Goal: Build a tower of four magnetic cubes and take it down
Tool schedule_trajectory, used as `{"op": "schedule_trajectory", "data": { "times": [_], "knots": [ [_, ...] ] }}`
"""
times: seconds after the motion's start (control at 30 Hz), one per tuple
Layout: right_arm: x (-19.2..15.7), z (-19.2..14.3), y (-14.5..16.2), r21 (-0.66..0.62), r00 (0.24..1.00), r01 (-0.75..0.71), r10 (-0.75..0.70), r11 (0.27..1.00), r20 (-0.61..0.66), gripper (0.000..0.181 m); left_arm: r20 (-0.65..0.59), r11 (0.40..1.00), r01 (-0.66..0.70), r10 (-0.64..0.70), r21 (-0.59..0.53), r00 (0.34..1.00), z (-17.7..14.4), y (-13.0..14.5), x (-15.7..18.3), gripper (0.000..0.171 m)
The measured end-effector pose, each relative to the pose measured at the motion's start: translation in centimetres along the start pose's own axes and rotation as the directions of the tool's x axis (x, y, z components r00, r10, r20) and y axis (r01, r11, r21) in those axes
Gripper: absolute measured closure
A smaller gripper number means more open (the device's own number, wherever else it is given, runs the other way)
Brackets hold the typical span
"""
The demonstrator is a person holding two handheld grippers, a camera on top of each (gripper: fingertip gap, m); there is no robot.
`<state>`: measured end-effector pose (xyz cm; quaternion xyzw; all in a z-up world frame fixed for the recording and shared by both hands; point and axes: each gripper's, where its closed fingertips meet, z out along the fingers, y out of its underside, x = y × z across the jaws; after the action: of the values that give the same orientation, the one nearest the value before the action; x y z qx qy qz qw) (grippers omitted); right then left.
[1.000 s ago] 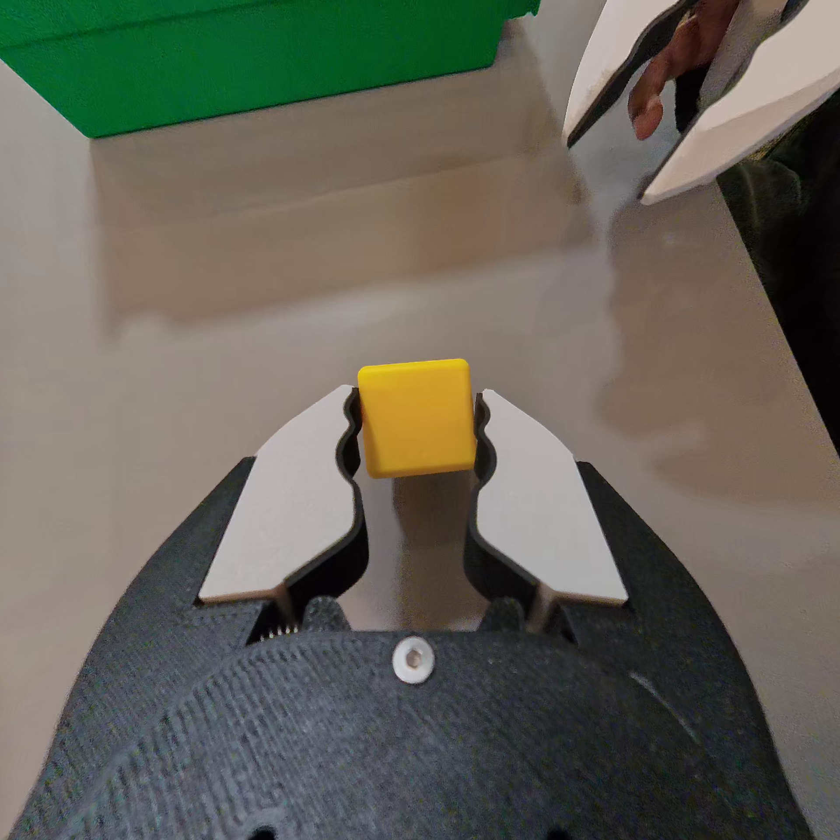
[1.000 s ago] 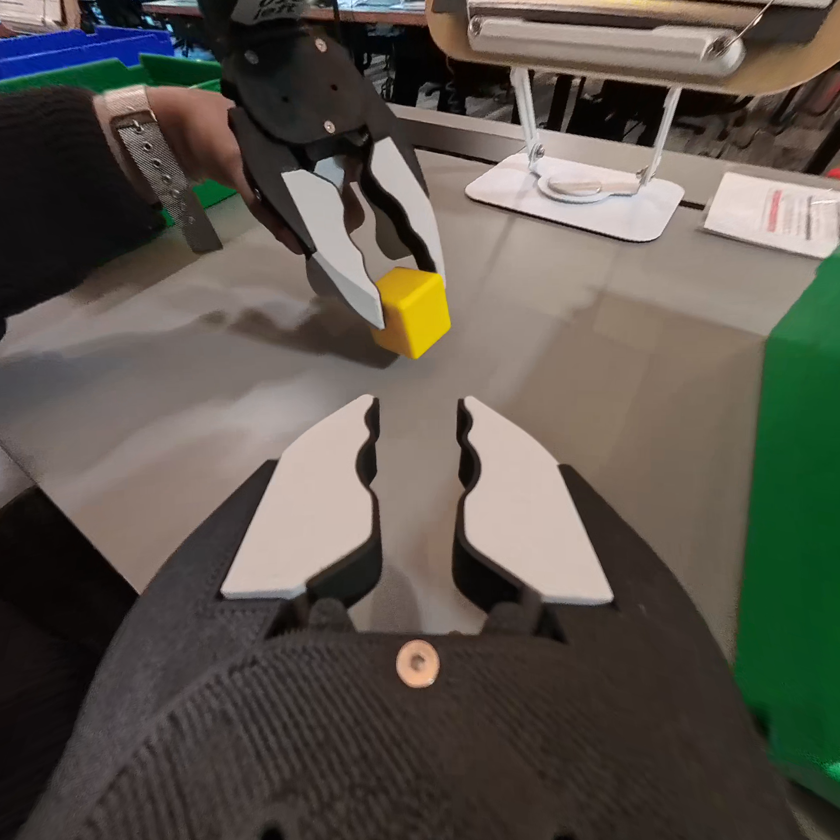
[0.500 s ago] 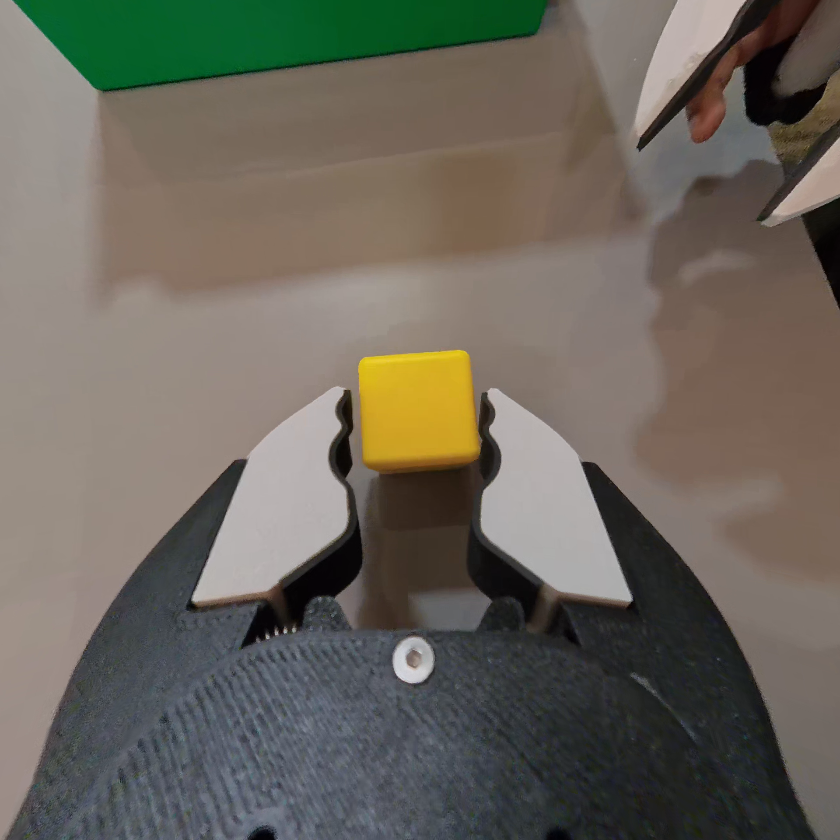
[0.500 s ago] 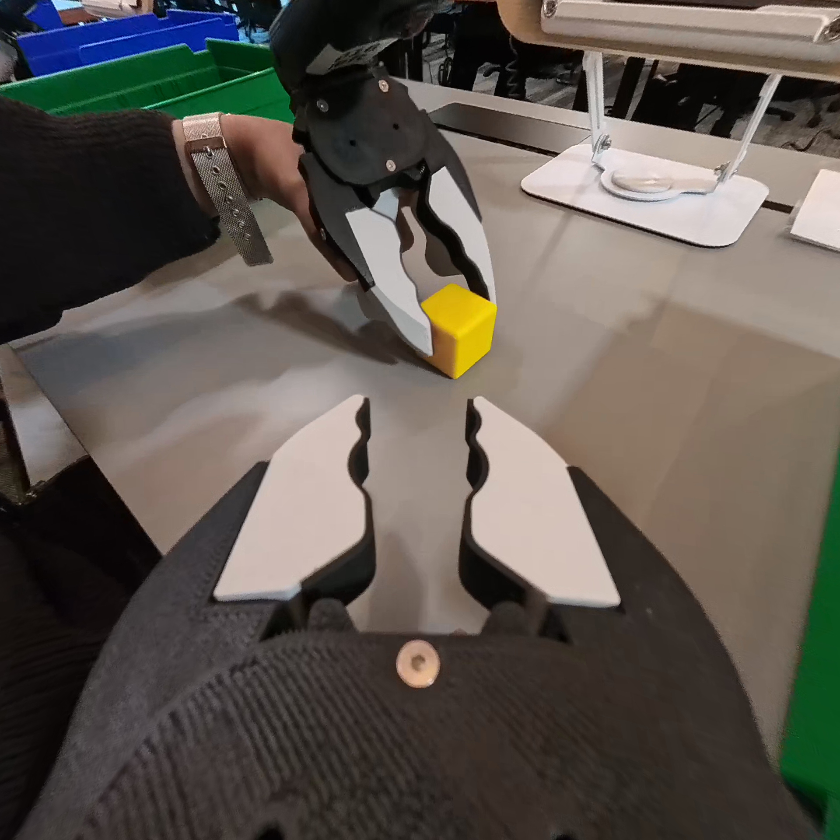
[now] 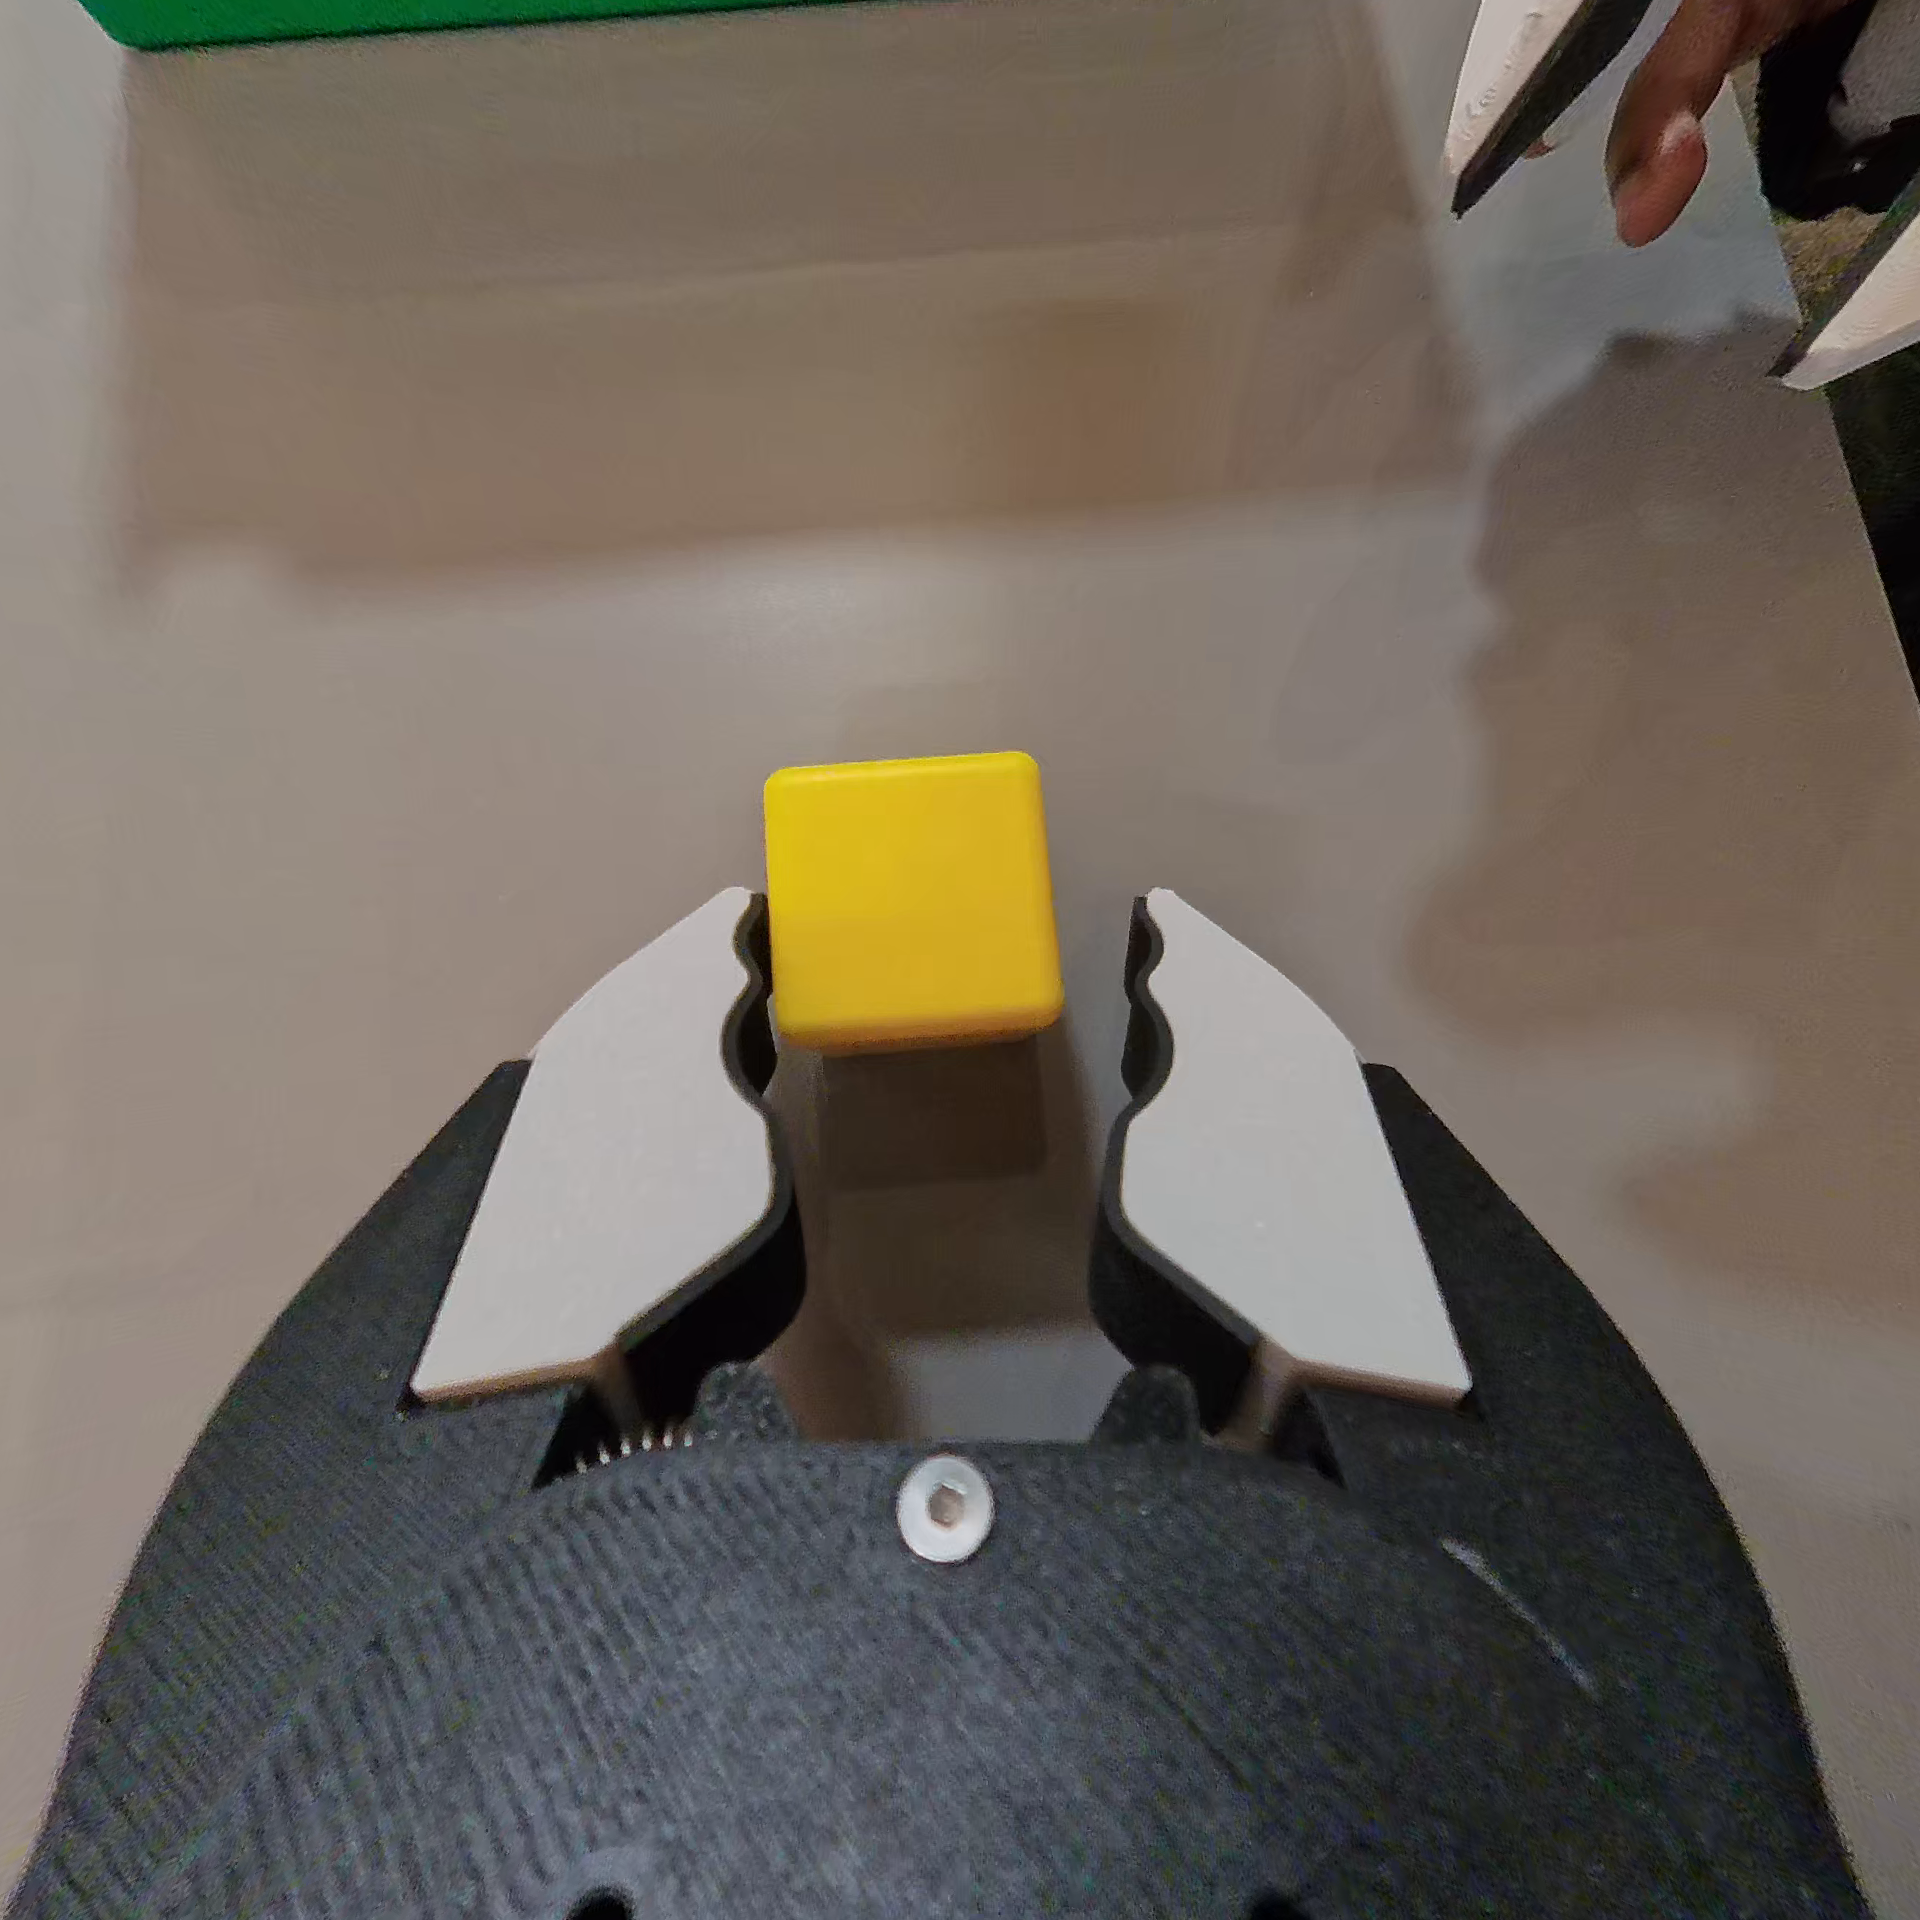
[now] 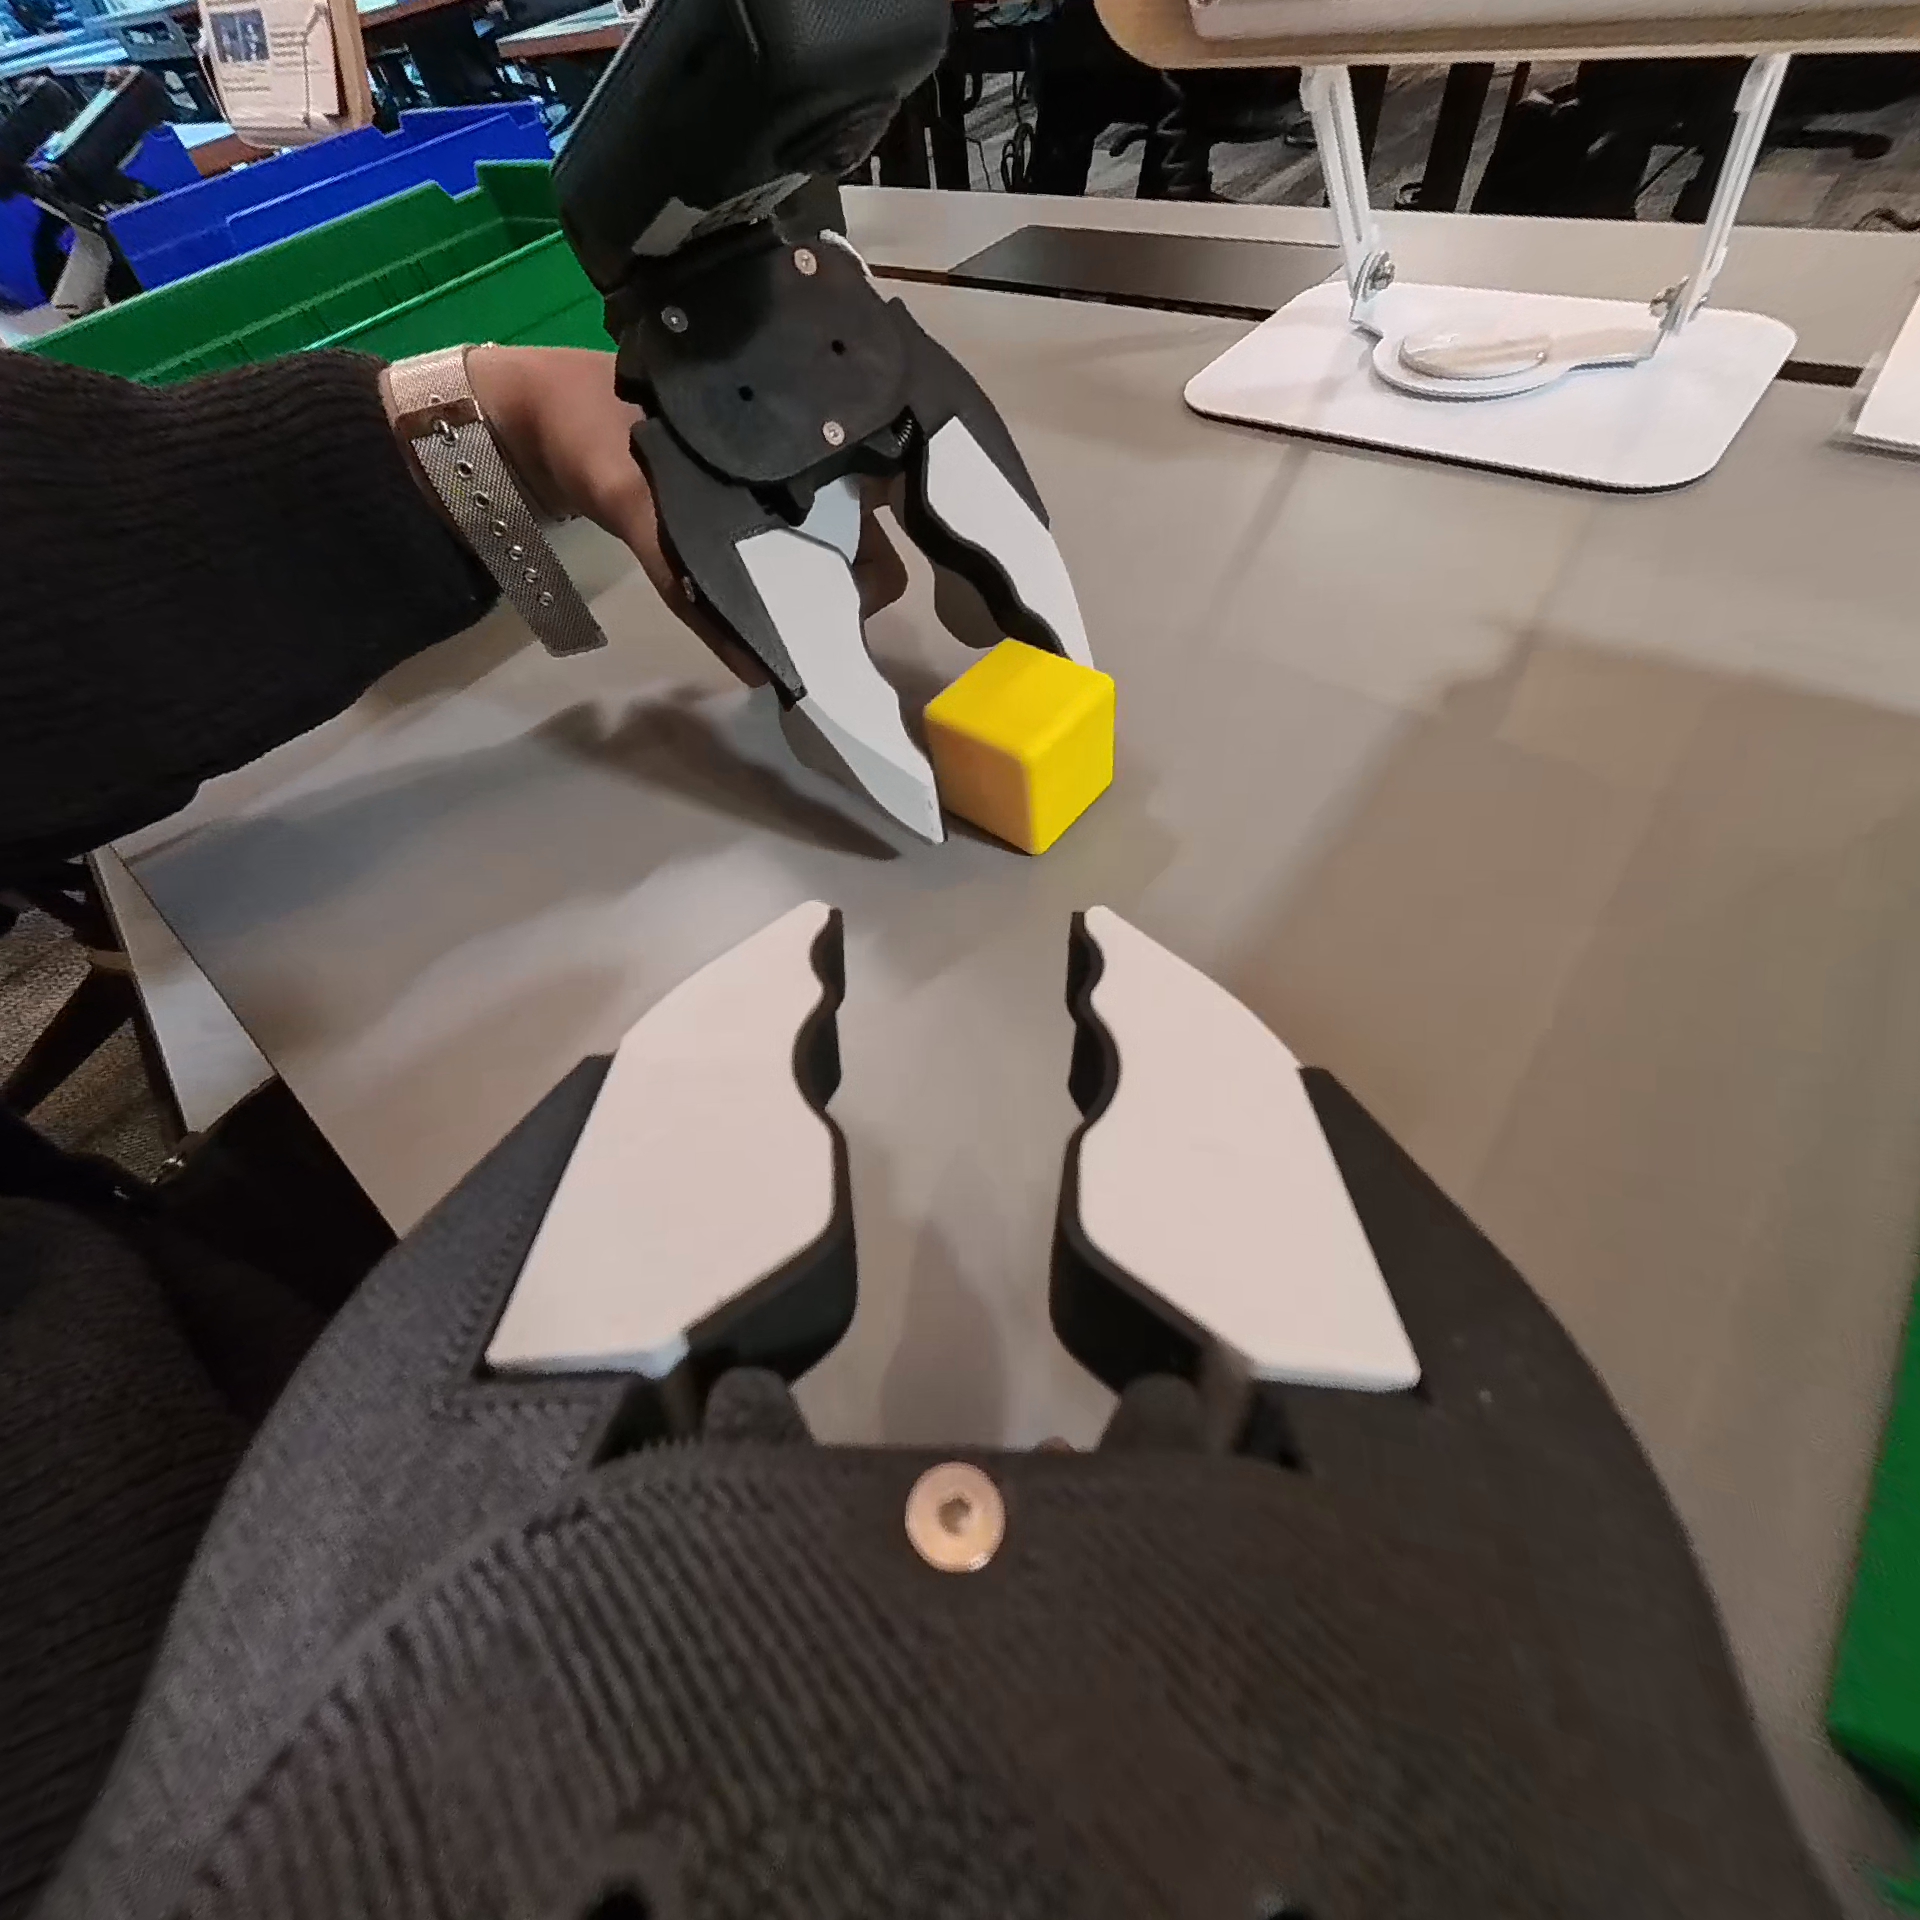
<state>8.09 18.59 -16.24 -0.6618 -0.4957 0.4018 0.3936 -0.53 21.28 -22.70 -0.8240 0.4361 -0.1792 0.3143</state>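
Our left gripper (image 5: pixel 943 914) stands released, the yellow cube (image 5: pixel 909 899) resting on the table (image 5: pixel 520 520) between its tips. Our right gripper (image 6: pixel 954 914), also released and empty, faces the cube from farther off.

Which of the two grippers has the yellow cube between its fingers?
The left gripper: its open fingers flank the yellow cube, which stands on the table. The right gripper, also open, has nothing between its fingers.

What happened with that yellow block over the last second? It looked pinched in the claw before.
The left gripper lowered the yellow cube onto the grey table, then opened and let it go; a gap shows on one side. The right gripper stayed open and empty, a little way off. The green bin stayed put.
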Motion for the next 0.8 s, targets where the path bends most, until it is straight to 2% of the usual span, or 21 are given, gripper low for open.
{"op": "schedule_trajectory", "data": {
  "times": [0.23, 0.33, 0.47, 0.57, 0.6, 0.67, 0.8],
  "knots": [
    [-0.2, 0.1, 0.2, -0.009, 1.0, 0.006, -0.006, 1.0, 0.004, 0.139, 0.016, 1.0, 0.017, -0.017, 0.018, 1.0, -0.8, -0.1, -0.3, 0.104],
    [-0.2, 0.0, 0.1, -0.006, 1.0, -0.001, 0.001, 1.0, 0.008, 0.139, 0.034, 0.996, 0.052, -0.054, 0.077, 0.998, -2.6, -1.1, -0.6, 0.104],
    [-0.4, 0.0, -0.1, 0.002, 0.999, -0.023, 0.023, 1.0, 0.031, 0.139, 0.051, 0.954, 0.115, -0.134, 0.276, 0.99, -7.5, -3.9, -1.1, 0.101],
    [-0.8, 0.4, -0.4, 0.005, 0.998, -0.032, 0.032, 0.999, 0.062, 0.139, 0.191, 0.888, 0.138, -0.243, 0.439, 0.951, -13.4, -5.2, -3.4, 0.095],
    [-1.0, 0.5, -0.5, 0.005, 0.997, -0.031, 0.03, 1.0, 0.074, 0.139, 0.27, 0.867, 0.146, -0.303, 0.477, 0.914, -15.7, -4.9, -4.6, 0.095],
    [-1.5, 1.0, -0.7, 0.003, 0.995, -0.021, 0.02, 1.0, 0.099, 0.139, 0.43, 0.827, 0.161, -0.434, 0.538, 0.792, -21.0, -3.4, -7.0, 0.096],
    [-3.0, 2.2, -1.0, -0.006, 0.986, 0.0, 0.001, 1.0, 0.167, 0.139, 0.63, 0.751, 0.22, -0.647, 0.622, 0.428, -31.4, 3.7, -9.0, 0.096]
  ]
}}
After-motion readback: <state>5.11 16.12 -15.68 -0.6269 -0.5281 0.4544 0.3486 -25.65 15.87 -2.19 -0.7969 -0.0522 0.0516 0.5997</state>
